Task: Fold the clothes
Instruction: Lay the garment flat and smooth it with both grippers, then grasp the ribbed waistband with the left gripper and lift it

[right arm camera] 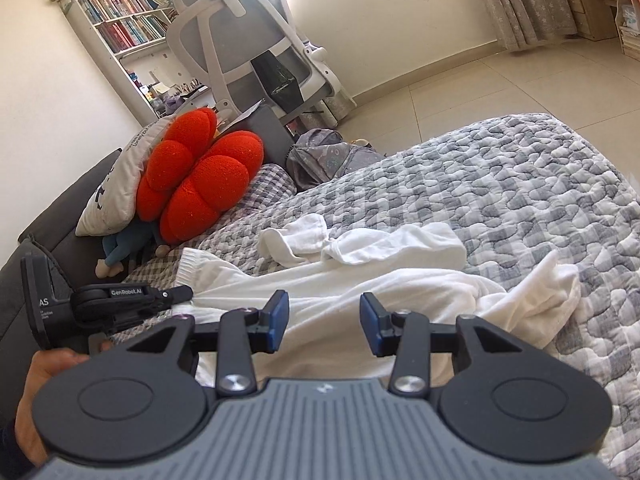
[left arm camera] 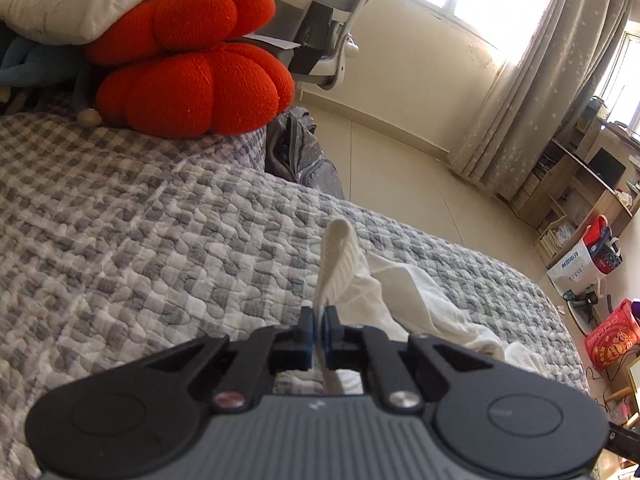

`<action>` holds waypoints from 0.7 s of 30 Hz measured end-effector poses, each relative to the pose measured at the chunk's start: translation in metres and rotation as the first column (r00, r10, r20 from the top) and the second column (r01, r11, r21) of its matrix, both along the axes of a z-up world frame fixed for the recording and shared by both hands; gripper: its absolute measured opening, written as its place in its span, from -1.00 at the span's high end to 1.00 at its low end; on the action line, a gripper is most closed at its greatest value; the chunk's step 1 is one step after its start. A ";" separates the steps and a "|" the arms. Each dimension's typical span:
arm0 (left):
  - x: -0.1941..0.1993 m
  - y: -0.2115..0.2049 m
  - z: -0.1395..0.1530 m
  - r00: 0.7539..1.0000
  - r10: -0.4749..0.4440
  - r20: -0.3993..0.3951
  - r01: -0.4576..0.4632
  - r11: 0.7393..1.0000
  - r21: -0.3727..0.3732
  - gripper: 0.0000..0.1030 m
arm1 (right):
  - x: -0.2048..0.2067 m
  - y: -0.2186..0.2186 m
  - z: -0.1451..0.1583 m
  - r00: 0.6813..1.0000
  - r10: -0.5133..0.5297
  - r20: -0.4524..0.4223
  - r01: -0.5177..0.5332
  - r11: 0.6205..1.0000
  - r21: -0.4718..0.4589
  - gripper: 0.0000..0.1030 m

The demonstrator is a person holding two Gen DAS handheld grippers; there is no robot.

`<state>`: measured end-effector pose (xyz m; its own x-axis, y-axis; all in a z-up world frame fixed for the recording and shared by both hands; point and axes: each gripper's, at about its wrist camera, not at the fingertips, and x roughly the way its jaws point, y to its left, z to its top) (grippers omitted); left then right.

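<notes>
White garment [right arm camera: 360, 280] lies crumpled mid-bed on grey checked quilt [right arm camera: 500, 184]. Left of garment: left gripper [left arm camera: 319, 322], jaws clamped on its ribbed cuff [left arm camera: 338, 256]. Right gripper [right arm camera: 324, 322] over garment's near side, jaws partly apart, gripping nothing.
</notes>
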<state>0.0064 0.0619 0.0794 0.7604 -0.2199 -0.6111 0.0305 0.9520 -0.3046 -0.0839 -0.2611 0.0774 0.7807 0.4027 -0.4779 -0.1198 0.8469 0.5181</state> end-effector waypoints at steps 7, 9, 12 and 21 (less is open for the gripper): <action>0.007 0.071 0.024 0.992 0.123 0.039 -0.123 0.992 0.010 0.91 | 0.000 0.001 -0.002 1.000 0.015 -0.004 -0.015 1.000 0.020 0.15; 0.011 0.094 0.027 0.986 0.163 0.033 -0.164 0.986 0.010 0.91 | 0.000 0.002 -0.002 1.000 0.021 -0.007 -0.021 1.000 0.011 0.15; 0.020 0.121 0.032 0.976 0.214 0.032 -0.215 0.976 0.035 0.91 | 0.001 0.001 -0.002 1.000 0.024 -0.009 -0.024 1.000 0.013 0.15; 0.062 0.162 0.046 0.950 0.310 0.027 -0.311 0.943 0.116 0.90 | 0.000 -0.001 -0.008 0.999 0.025 -0.021 -0.025 0.999 0.025 0.15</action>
